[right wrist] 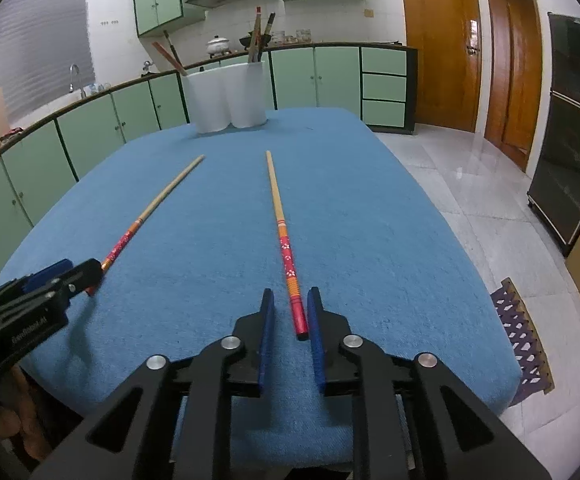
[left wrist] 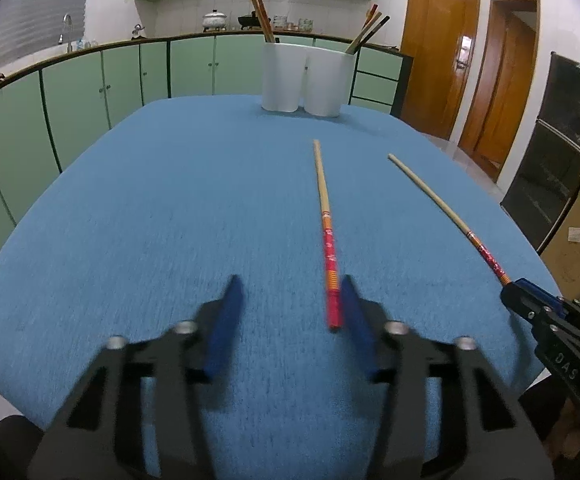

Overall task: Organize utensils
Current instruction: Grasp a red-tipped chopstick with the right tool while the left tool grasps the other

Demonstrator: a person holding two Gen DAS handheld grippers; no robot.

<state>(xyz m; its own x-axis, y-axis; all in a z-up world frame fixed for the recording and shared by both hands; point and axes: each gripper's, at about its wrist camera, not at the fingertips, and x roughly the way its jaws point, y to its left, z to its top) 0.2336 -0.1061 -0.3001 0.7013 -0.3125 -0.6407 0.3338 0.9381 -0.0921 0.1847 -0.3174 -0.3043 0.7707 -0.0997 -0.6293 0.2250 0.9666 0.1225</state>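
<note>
Two chopsticks with red patterned handles lie on the blue table. In the left wrist view the left chopstick (left wrist: 327,236) lies with its red end beside the right finger of my open left gripper (left wrist: 290,292). The right chopstick (right wrist: 285,240) lies with its red end between the blue pads of my right gripper (right wrist: 290,300), which stands open around it without pinching. The right gripper also shows in the left wrist view (left wrist: 530,300) at the end of the right chopstick (left wrist: 446,212). Two white holders (left wrist: 304,76) with several chopsticks stand at the far edge.
The blue cloth-covered table (left wrist: 170,220) spans both views. Green kitchen cabinets (left wrist: 90,92) run behind it. Wooden doors (right wrist: 442,44) and a dark oven cabinet (right wrist: 570,132) stand to the right. A woven mat (right wrist: 522,332) lies on the tiled floor.
</note>
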